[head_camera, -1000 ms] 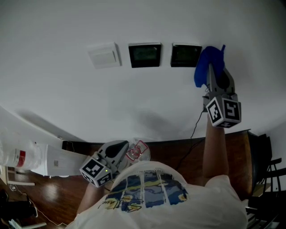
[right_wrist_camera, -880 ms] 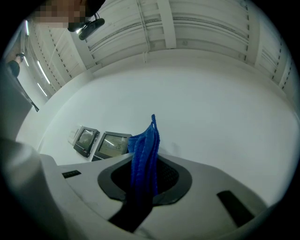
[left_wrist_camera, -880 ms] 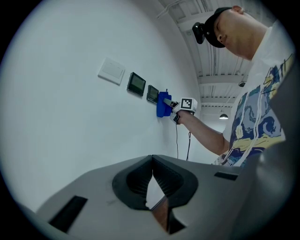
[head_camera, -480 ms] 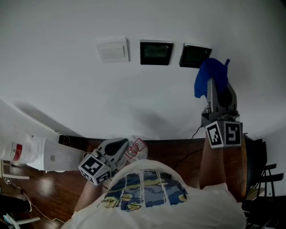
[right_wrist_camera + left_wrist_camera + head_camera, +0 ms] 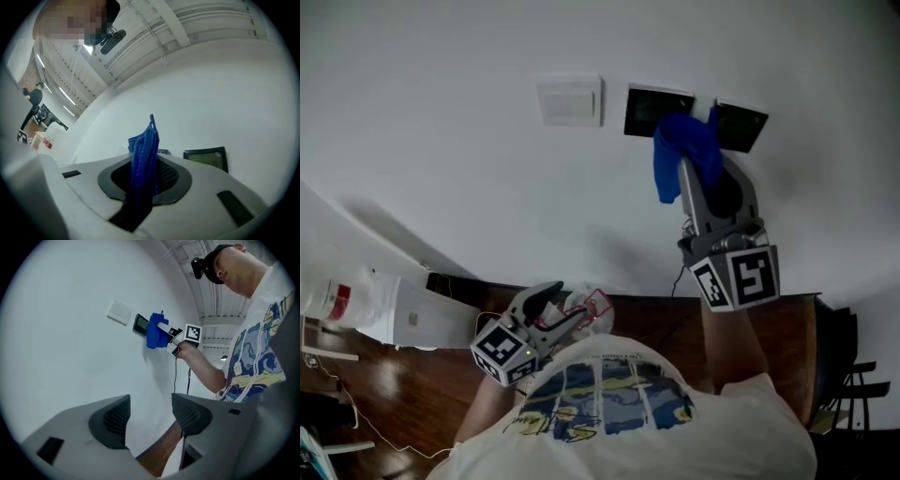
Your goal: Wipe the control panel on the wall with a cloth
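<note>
Firstly, right gripper (image 5: 144,180): jaws clamped on blue cloth (image 5: 678,150), which is pinched upright between the pads and sticks out past the tips. Cloth position: raised at the wall (image 5: 441,141), over the gap between the left control panel (image 5: 649,110) and the right control panel (image 5: 741,127), covering the near edge of each; contact with them is not certain. White switch plate (image 5: 569,101): left of the panels, uncovered. Left gripper (image 5: 149,420): held low, jaws apart and just opened, nothing between them.

Bunched blue cloth (image 5: 679,155), drooping leftward, overlapping the right edge of the dark square left control panel (image 5: 645,110), dark right control panel (image 5: 742,127) just beside it
</note>
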Motion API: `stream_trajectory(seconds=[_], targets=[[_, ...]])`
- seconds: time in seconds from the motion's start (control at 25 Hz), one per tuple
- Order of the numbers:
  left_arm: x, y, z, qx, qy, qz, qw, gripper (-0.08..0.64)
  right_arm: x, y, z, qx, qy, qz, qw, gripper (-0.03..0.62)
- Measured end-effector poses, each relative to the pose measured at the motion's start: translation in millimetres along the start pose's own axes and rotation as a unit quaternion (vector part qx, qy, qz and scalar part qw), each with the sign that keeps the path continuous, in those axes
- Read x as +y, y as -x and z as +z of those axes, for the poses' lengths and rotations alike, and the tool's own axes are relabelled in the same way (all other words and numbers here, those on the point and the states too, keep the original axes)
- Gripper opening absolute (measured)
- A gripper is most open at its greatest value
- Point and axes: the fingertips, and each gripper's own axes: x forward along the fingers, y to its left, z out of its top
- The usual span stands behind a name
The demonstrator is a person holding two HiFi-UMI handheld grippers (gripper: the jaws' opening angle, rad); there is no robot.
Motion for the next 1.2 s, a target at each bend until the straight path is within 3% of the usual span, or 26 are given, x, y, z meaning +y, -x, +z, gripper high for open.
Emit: stream_trajectory(seconds=[0.44, 0.72, 1.2], targets=[[14.0, 16.4, -8.9, 0.013, -0.009, 0.065, 0.9977, 0.499, 29.1, -56.3, -12.1, -0.004, -0.020, 0.034, 0.999, 0.097], [17.2, 20.9, -12.8, 0.018, -0.003, 0.075, 0.9970, 0.506, 11.9, -58.6, -18.0, 0.001, -0.026, 0.011, 1.000, 0.097], [10.1, 5.2, -7.8, 0.018, -0.002, 0.050, 0.9986, 0.506, -25.3, -36.6, -15.3, -0.001, -0.014, -0.031, 0.999, 0.097]])
